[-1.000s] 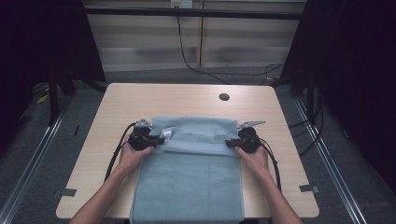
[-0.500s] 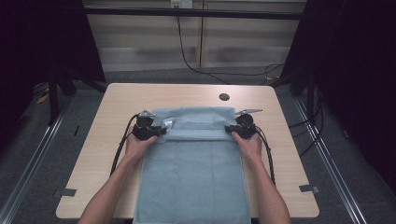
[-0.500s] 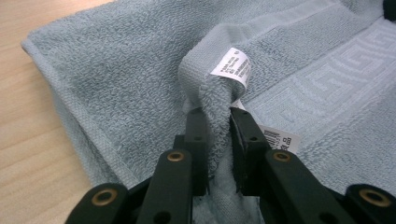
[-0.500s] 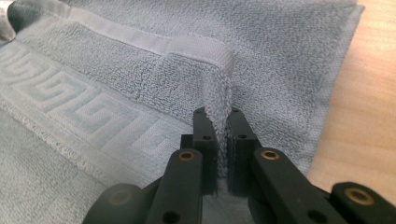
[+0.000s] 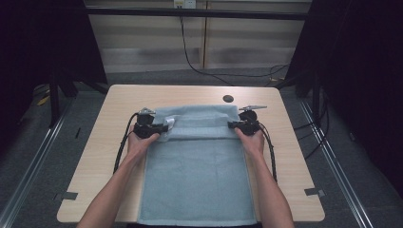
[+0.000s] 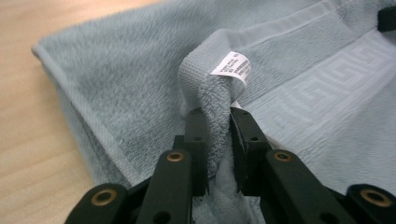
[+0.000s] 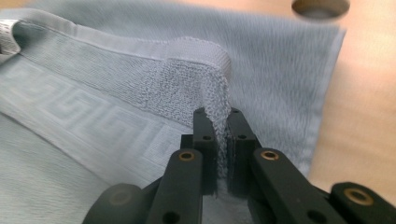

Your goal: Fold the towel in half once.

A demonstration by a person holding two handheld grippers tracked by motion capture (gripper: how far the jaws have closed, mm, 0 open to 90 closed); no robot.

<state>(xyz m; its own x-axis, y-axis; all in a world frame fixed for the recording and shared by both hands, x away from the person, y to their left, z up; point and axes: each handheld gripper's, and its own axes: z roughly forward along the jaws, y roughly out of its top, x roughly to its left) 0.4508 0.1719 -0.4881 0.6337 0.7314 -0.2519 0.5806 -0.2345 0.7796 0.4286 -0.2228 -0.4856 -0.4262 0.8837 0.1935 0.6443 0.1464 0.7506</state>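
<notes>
A light blue towel lies lengthwise on the wooden table, its near end hanging past the front edge. Its top layer is folded over the bottom layer toward the far end. My left gripper is shut on the folded layer's left corner, where a white label shows. My right gripper is shut on the right corner. Both corners are lifted a little above the towel's lower layer, short of its far edge.
A round dark hole sits in the table beyond the towel, also seen as a hole in the right gripper view. Bare wood lies to both sides. Cables trail from each gripper along the forearms. Dark floor surrounds the table.
Both grippers have carried the towel's folded edge away from the person toward the far end of the table, so the top layer now covers more of the towel.
</notes>
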